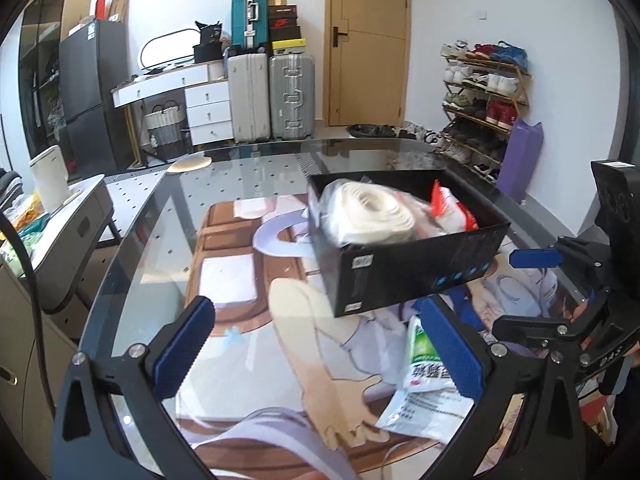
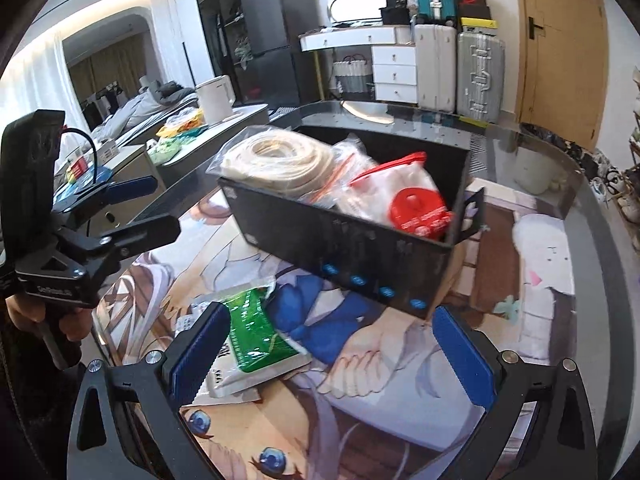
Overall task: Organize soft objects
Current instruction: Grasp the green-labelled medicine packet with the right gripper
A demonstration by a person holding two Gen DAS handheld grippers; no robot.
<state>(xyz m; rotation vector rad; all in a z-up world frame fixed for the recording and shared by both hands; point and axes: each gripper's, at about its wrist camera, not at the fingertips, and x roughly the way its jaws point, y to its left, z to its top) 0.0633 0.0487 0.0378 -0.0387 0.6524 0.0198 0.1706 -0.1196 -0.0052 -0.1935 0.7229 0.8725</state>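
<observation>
Glass table (image 1: 132, 248) under me, both my left gripper (image 1: 316, 354) and right gripper (image 2: 332, 354) gape empty; the green-and-white packet (image 2: 248, 340) lying beside the black box (image 2: 344, 240) looks light, squashy and slippery, so I'd pinch mid-body.

Two gray suitcases (image 1: 271, 96) stand by a brown door (image 1: 368, 40). A shoe rack (image 1: 484, 92) leans on the wall.

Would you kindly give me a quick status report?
Both claws, left and right, open, empty. Green-white pouch outside black box. Nothing in the way.
</observation>
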